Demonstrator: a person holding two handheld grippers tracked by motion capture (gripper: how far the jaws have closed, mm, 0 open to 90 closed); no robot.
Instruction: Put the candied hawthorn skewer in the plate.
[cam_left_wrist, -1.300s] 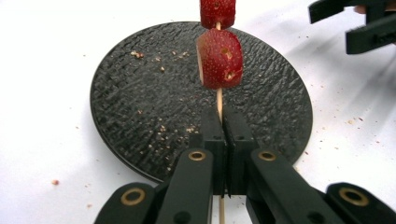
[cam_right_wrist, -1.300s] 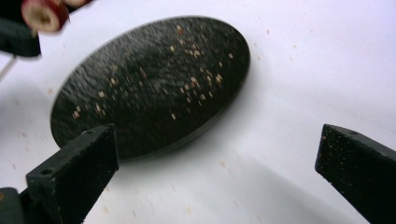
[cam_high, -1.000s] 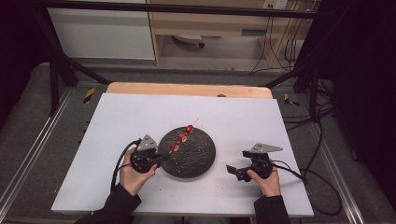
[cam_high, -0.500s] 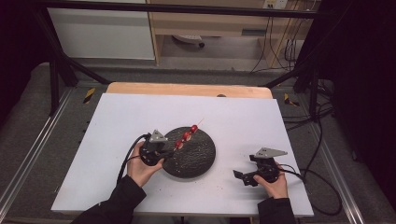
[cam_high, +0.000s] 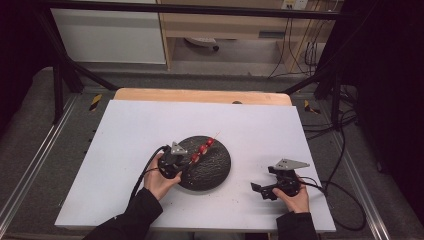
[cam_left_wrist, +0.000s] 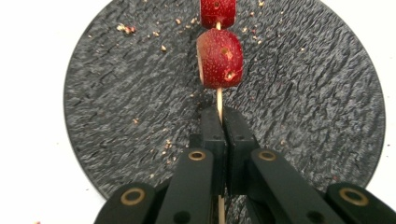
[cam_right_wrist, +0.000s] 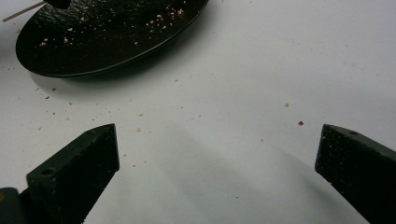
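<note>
1. Looking along the left gripper (cam_left_wrist: 219, 140), we see its jaws pressed together on the thin wooden stick of the skewer (cam_left_wrist: 219, 100), with the stick running on between them toward the camera.
2. We count two red fruit pieces (cam_left_wrist: 219, 58) on the stick in that view, the nearer one just beyond the fingertips; from above the skewer (cam_high: 202, 149) carries a short row of red pieces.
3. We find the skewer over the black plate (cam_high: 220, 172), slanting from the plate's left edge toward its far rim; whether it rests on the plate we cannot tell.
4. We note pale crumbs scattered on the plate's rough surface (cam_left_wrist: 116, 107).
5. We see the plate on the white table (cam_high: 130, 130), near its front middle.
6. We see the right gripper (cam_high: 265, 190) low over the table, well to the right of the plate, its jaws spread wide with nothing between them (cam_right_wrist: 219, 163).
</note>
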